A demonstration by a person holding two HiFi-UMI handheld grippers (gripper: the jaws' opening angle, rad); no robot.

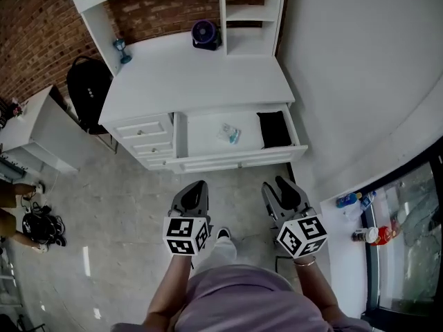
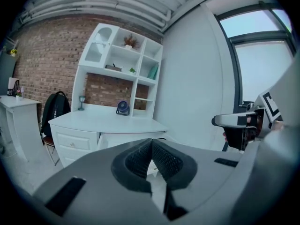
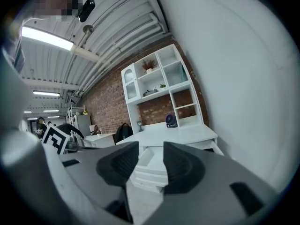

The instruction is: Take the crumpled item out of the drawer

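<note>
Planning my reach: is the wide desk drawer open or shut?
Open. The head view shows the drawer pulled out of the desk, its floor exposed, with the crumpled item and a black thing lying inside.

We record a lilac shirt [image 1: 249,299], pale trousers [image 1: 220,253] and a dark shoe [image 1: 223,234]. A thin bracelet [image 1: 305,261] circles the right wrist. The left gripper [image 1: 197,187] and right gripper [image 1: 279,185] are grey-bodied with black ribbed pads [image 2: 166,161]. Each carries a white cube [image 1: 185,235] printed with black square markers.
</note>
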